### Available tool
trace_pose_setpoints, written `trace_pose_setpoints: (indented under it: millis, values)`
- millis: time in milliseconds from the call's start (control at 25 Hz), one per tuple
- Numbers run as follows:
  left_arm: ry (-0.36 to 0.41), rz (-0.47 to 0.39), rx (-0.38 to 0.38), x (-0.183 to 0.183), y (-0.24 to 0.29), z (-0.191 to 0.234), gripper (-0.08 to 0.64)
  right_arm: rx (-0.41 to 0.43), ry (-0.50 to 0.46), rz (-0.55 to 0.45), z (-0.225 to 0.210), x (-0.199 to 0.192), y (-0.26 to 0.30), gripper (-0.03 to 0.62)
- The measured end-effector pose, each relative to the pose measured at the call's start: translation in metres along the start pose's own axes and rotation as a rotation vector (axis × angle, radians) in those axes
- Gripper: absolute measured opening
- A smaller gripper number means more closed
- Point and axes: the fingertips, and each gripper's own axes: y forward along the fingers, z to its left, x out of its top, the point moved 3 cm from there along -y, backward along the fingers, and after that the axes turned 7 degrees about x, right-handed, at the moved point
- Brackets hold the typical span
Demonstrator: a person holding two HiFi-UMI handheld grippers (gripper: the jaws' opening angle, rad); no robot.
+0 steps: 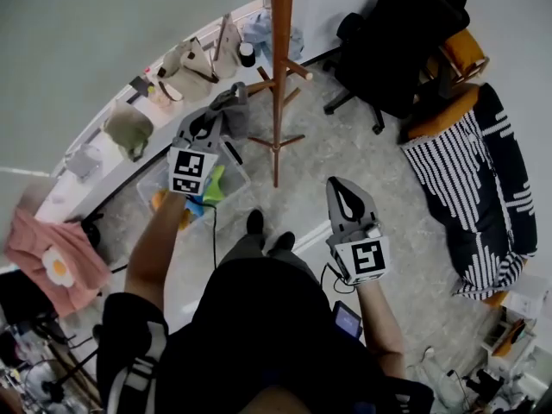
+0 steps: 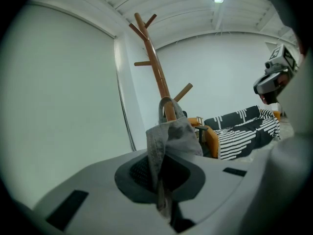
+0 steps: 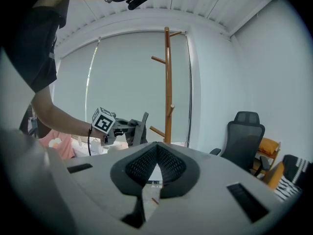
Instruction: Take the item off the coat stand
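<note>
1. Where the floor ran out to its right edge, a black-and-white striped sofa [image 1: 483, 179] stood, with orange showing at its frame.
2. A wooden coat stand [image 1: 279, 76] rose upright from the far middle of the floor, pegs branching off its pole.
3. A black office chair [image 1: 392, 37] stood between the stand and the sofa, toward the floor's far edge.
4. The left gripper [image 1: 222, 109] was raised toward the stand, its jaws clamped tight on a grey cloth item [image 1: 235, 96].
5. The right gripper [image 1: 338, 186] was held lower, well apart from the stand, its jaw tips pressed together with nothing between them.
6. The grey cloth item hung from the left gripper's jaws just beside a lower peg [image 1: 259, 85]; whether it touched that peg was unclear.
</note>
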Motion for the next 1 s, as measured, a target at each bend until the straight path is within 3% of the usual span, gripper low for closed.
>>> trace_pose_setpoints:
  millis: [560, 1000]
  values:
    - [-0.042, -0.075, 0.058, 0.027, -0.055, 0.001, 0.028, -0.018, -0.022, -0.034, 0.005, 0.004, -0.003, 0.02]
    - [-0.098, -0.149, 0.07, 0.054, -0.097, -0.016, 0.028, -0.083, -0.025, -0.065, 0.001, 0.01, -0.02, 0.02]
